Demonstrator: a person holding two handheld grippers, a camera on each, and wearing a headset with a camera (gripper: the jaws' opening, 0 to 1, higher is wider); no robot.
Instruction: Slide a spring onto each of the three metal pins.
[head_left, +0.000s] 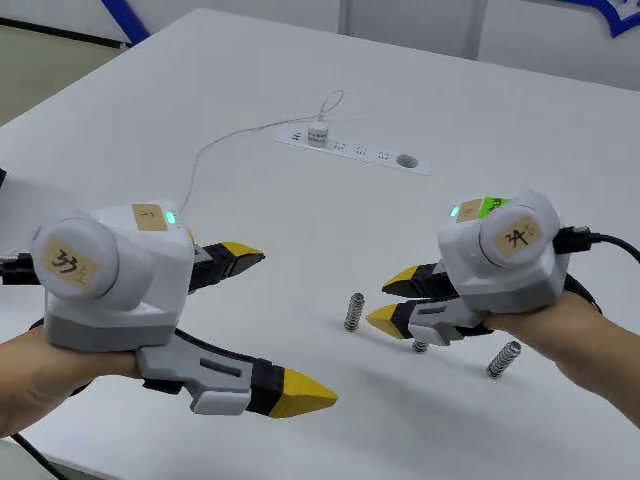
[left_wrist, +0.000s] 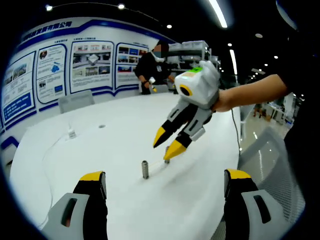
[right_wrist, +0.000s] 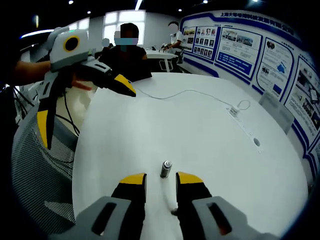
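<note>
Left hand-held gripper (head_left: 275, 325) hovers at 8 o'clock over the white surface (head_left: 300, 210), jaws spread wide and empty. Right hand-held gripper (head_left: 390, 300), at 4 o'clock, has its jaws narrowly apart, gripping nothing. An upright spring (head_left: 354, 311) stands on the surface just at 9 o'clock of its tips; a second spring (head_left: 504, 358) sits at 4 o'clock, beside the person's wrist (head_left: 560, 325). A power strip (head_left: 355, 150) lies at 12 o'clock.
</note>
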